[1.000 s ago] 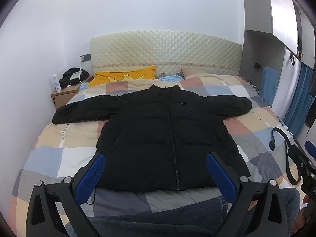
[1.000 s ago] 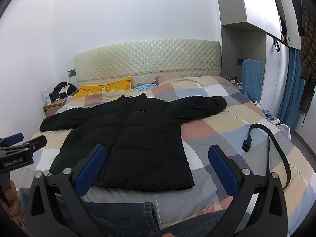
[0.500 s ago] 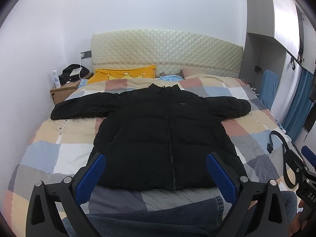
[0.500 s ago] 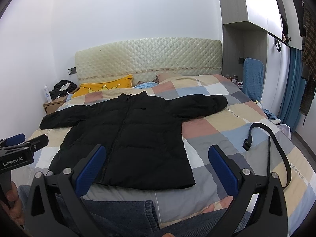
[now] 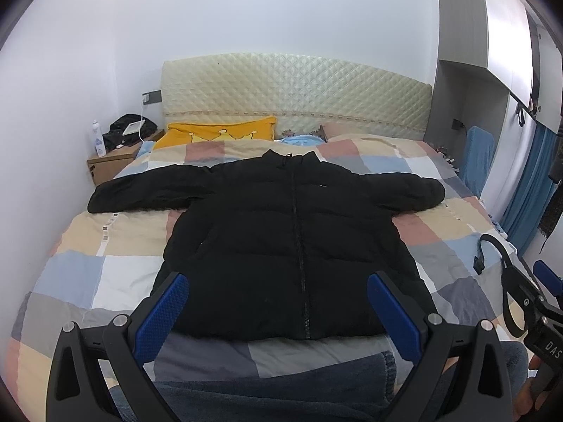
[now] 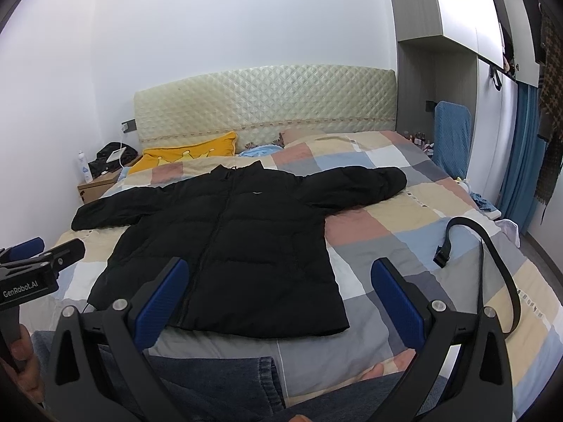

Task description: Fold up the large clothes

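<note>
While both jaws stand wide and hold nothing, one black puffer jacket (image 5: 281, 242) lies flat on the checked quilt (image 5: 105, 267), zipped front up, its two sleeves spread to either side and its collar toward the quilted headboard (image 5: 295, 95). The left gripper (image 5: 278, 302) and right gripper (image 6: 281, 288), each with two blue textured pads, hang over the jacket's hem. One yellow pillow (image 6: 190, 153) rests by the headboard; one looped black strap (image 6: 489, 256) lies on the quilt, well apart from the jacket.
</note>
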{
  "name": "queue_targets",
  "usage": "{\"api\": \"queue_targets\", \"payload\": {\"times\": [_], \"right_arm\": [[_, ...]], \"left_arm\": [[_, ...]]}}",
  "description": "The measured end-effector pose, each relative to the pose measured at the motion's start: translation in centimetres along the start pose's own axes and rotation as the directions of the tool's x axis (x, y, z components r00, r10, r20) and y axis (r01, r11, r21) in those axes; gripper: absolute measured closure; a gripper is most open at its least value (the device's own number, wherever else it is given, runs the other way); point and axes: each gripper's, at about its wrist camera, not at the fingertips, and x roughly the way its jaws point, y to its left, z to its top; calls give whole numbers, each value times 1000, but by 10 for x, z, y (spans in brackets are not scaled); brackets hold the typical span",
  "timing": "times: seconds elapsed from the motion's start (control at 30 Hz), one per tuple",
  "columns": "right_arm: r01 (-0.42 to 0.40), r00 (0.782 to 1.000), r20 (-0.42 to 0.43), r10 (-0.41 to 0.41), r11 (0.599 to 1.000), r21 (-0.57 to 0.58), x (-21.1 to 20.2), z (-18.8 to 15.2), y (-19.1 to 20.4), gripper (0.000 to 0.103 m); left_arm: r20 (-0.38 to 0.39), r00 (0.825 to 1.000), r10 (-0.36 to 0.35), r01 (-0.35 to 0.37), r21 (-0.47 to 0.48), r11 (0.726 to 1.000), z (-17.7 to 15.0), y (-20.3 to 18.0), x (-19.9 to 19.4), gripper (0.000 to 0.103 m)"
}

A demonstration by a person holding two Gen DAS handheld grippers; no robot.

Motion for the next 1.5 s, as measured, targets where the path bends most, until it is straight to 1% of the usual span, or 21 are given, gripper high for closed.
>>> {"api": "queue_targets", "payload": {"times": [0.2, 0.5, 0.67, 0.87, 1.07, 1.13, 1.23, 1.37, 1.43, 1.5], "right_arm": [[-2, 1000, 4, 2, 1000, 8, 1, -1, -1, 0], [1, 1000, -1, -1, 1000, 2, 7, 1, -4, 0], [14, 1000, 0, -14, 1000, 3, 28, 17, -15, 0], [46, 999, 15, -46, 999, 12, 62, 39, -39, 0], [98, 994, 41, -97, 995, -19, 110, 66, -68, 0], [98, 995, 33, -97, 995, -13, 129, 72, -81, 0], [100, 995, 15, -100, 995, 5, 166, 81, -104, 0], [151, 989, -10, -151, 988, 32, 230, 89, -144, 0], [122, 992, -23, -121, 991, 62, 260, 92, -164, 0], [136, 990, -40, -132, 986, 101, 293, 93, -186, 0]], "left_arm": [[-9, 1000, 3, -3, 2, 1000, 2, -2, 7, 0], [-1, 1000, 7, -7, 18, 1000, 9, -11, 20, 0], [16, 1000, 6, -7, 23, 1000, 21, -17, 40, 0], [24, 1000, 9, -10, 42, 999, 42, -30, 76, 0], [40, 999, 13, -15, 61, 998, 69, -39, 118, 0], [39, 999, 15, -18, 63, 998, 76, -42, 134, 0], [24, 999, 23, -24, 68, 997, 83, -45, 162, 0], [-8, 999, 35, -34, 66, 997, 92, -44, 199, 0], [-19, 999, 42, -41, 52, 998, 97, -40, 218, 0], [-26, 998, 52, -51, 53, 997, 99, -36, 233, 0]]}}
